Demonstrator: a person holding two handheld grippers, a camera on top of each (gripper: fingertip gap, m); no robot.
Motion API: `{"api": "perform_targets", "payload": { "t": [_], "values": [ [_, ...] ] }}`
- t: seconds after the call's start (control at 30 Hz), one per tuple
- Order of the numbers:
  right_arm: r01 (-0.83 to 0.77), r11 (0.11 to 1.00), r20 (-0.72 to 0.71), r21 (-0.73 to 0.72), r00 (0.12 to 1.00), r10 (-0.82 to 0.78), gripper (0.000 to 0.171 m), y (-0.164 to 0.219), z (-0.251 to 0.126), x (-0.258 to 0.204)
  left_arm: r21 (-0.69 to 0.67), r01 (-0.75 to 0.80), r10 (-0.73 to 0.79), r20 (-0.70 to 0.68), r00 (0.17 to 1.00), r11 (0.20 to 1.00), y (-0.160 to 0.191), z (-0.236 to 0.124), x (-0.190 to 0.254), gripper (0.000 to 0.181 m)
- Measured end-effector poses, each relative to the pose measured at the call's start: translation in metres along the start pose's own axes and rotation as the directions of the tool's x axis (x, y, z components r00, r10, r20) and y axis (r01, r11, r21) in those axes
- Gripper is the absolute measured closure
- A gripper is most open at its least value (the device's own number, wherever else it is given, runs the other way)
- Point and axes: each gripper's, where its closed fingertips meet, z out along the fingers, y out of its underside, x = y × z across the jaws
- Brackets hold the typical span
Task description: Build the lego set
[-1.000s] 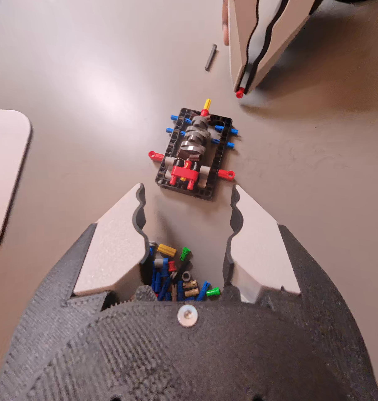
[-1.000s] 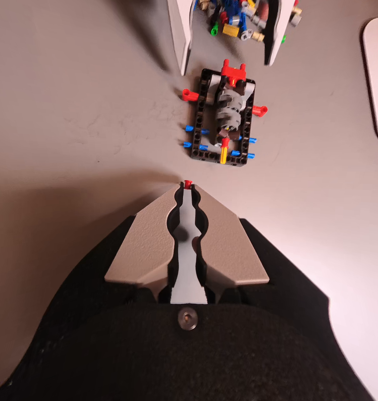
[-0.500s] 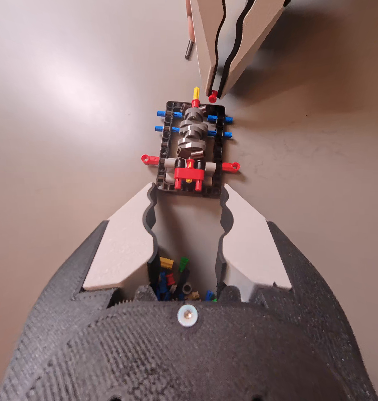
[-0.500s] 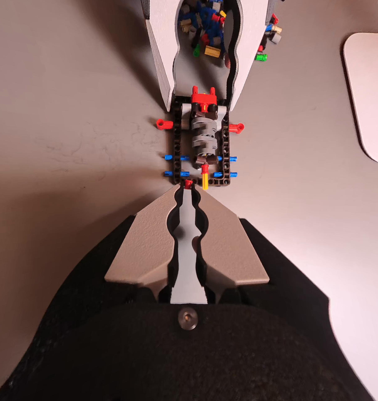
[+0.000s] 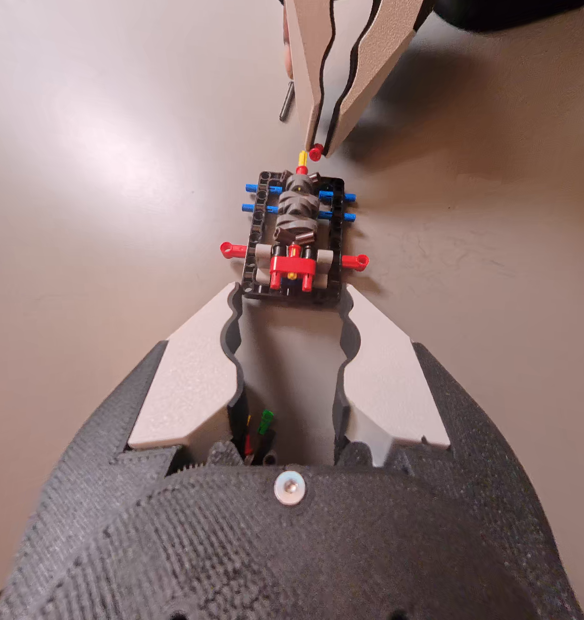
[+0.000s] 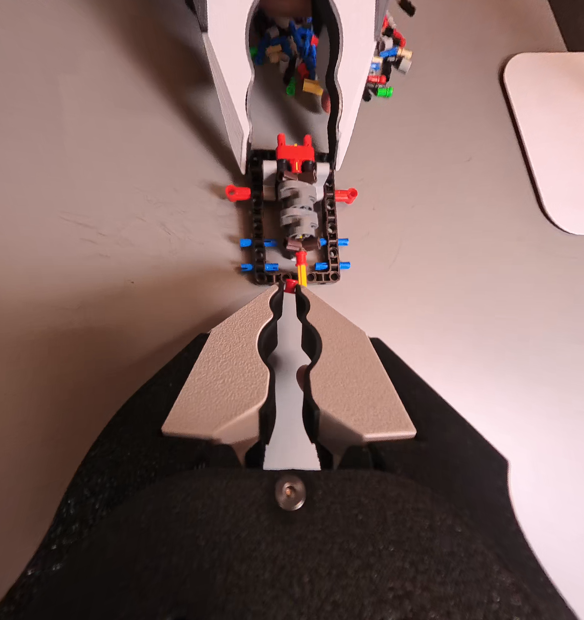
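Left gripper (image 5: 292, 295): standing open — fingertips flanking the black frame (image 5: 294, 235) (near end).
Right gripper (image 6: 290, 288): pinching a red pin (image 6: 290, 286) — beside the yellow axle (image 6: 302, 273).

A smooth grey-brown worktop (image 6: 116, 167) was seen under everything, marked with faint scuffs and pale glare. At its edge in the right wrist view, a flat white object with rounded corners (image 6: 559, 134) was laid; only part of it was shown.
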Motion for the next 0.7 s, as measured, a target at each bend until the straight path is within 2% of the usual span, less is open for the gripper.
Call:
{"api": "perform_targets", "payload": {
  "t": [0.17,0.27,0.43,0.6,0.7],
  "values": [
    [-0.017,1.000,-0.008,-0.007,1.000,0.017,0.166,0.006,-0.006,0.003,-0.045,-0.016,0.017,0.021,1.000,0.999,0.006,0.002,0.000,0.123],
    [-0.025,1.000,-0.014,-0.014,1.000,0.025,0.166,0.011,-0.009,0.005,-0.067,-0.023,0.025,0.039,0.999,0.997,0.007,-0.003,-0.002,0.112],
    [-0.016,0.999,-0.012,-0.031,1.000,0.016,0.166,0.015,-0.012,0.004,-0.004,0.013,-0.013,0.051,0.999,1.000,-0.026,-0.007,0.000,0.106],
    [0.008,0.998,0.012,-0.056,1.000,-0.007,0.166,0.021,-0.012,-0.003,-0.138,-0.044,0.053,0.063,0.997,0.989,-0.034,0.026,0.004,0.097],
    [0.021,0.998,0.015,-0.058,1.000,-0.020,0.166,0.023,-0.015,-0.006,-0.200,-0.028,0.032,0.016,0.999,0.979,-0.030,0.036,0.005,0.097]
  ]
}}
